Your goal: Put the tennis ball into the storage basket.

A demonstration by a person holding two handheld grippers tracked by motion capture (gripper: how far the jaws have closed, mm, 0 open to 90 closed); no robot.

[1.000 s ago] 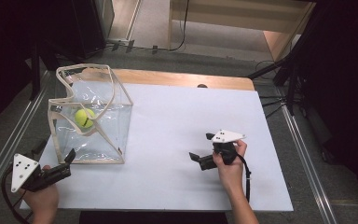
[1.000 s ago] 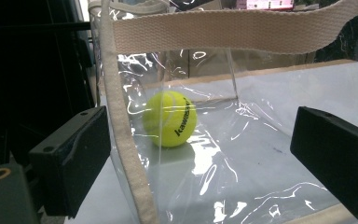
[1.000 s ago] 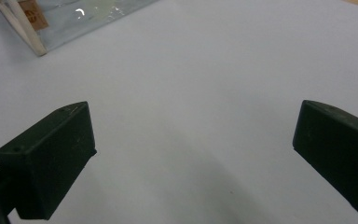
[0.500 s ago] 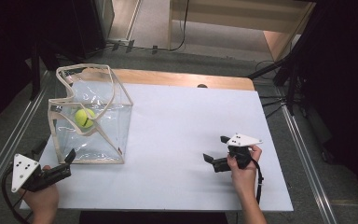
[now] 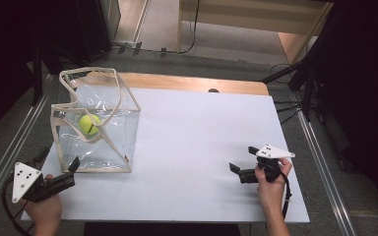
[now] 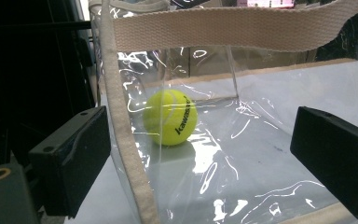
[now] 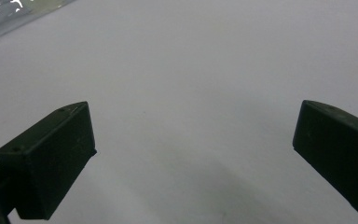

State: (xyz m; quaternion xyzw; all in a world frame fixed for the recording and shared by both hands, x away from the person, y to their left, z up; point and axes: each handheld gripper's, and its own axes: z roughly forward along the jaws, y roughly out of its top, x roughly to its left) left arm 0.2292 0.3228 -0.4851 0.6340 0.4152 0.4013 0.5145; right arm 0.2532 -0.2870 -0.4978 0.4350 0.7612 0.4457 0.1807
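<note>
We hold two grippers over a white counter [image 5: 197,147], where a clear plastic bag [image 5: 109,142] with tan webbing trim stands upright at the far left, a yellow tennis ball [image 5: 89,124] resting on its floor. Our left gripper [image 5: 59,169] sits at the bag's near corner, fingers [image 6: 70,161] spread wide and grasping nothing; in the left gripper view the bag's tan corner seam [image 6: 126,154] rises between them, with the ball [image 6: 170,116] beyond the clear wall. Our right gripper [image 5: 241,169] waits well apart at the counter's right side, its fingers [image 7: 51,165] likewise released over bare surface. We judge the ball to be bagged and the step in hand to be taking hold of the bag itself. The next move likely calls for closing the left fingers on the corner seam or a strap, squarely enough that the thin plastic does not buckle or tip the ball out.
</note>
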